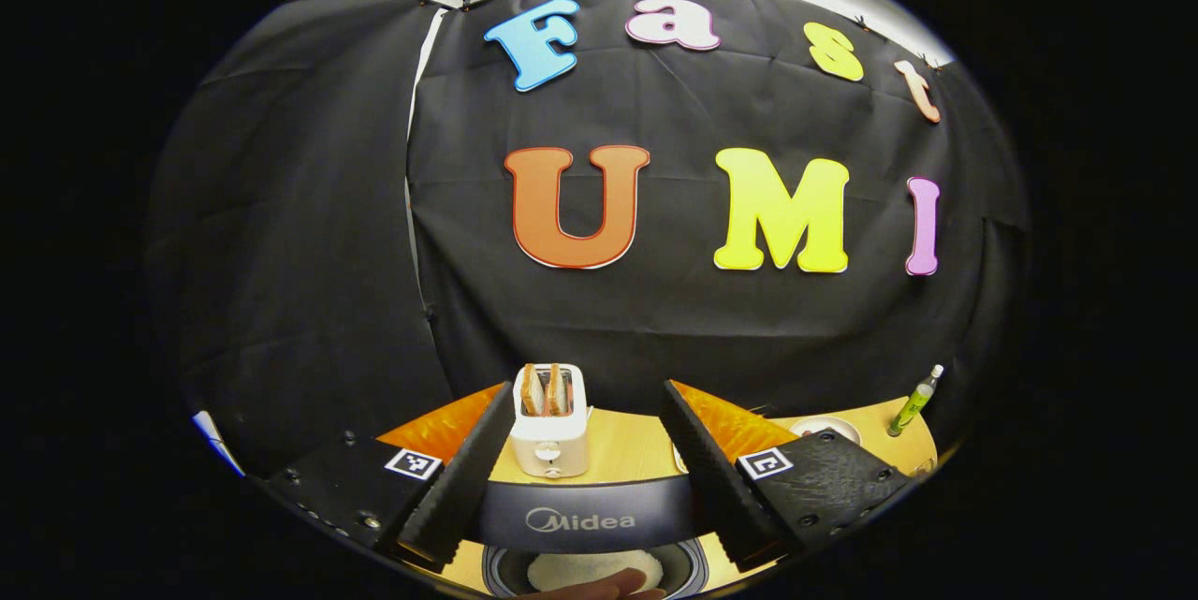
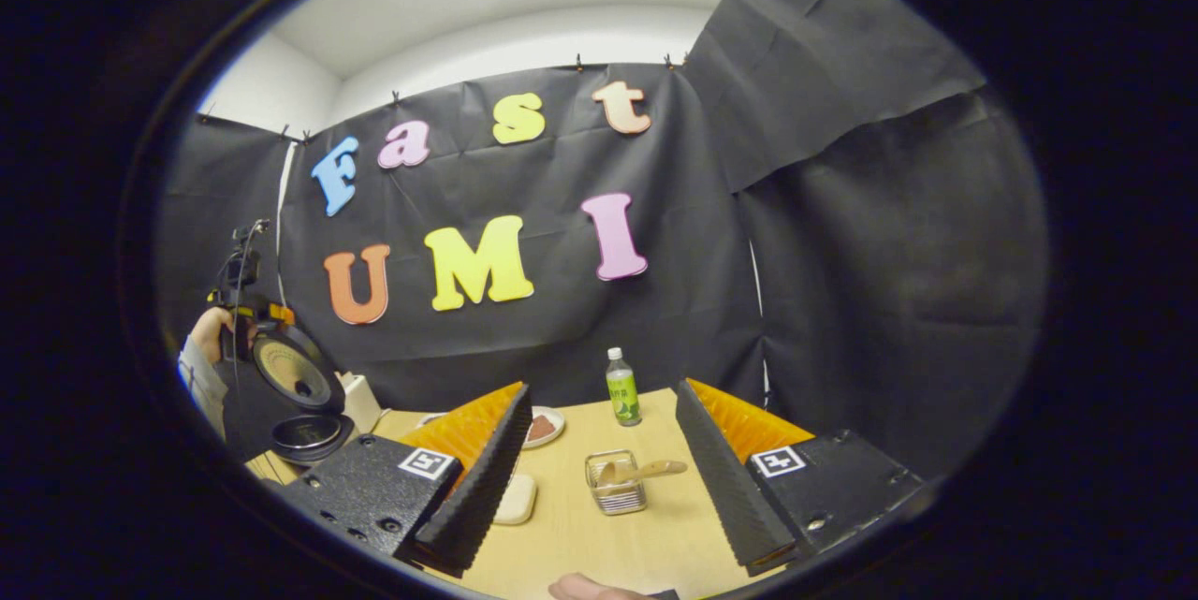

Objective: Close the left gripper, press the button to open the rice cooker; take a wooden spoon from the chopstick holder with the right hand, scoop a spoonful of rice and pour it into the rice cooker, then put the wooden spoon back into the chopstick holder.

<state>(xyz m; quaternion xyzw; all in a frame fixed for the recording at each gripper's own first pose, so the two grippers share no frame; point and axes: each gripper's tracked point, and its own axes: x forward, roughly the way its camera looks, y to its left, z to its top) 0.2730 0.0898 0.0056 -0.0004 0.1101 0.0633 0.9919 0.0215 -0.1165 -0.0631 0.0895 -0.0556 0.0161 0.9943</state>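
Ahead, wooden spoon (image 2: 646,470) in chopstick holder (image 2: 616,488), between wide right claw (image 2: 599,478) fingers.

right gripper (image 2: 599,488): jaws wide apart above table (image 2: 599,544)
wooden spoon (image 2: 646,470): leaning in chopstick holder (image 2: 615,488)
rice cooker (image 2: 299,394): lid raised, far left
bottle (image 2: 621,387): upright behind holder
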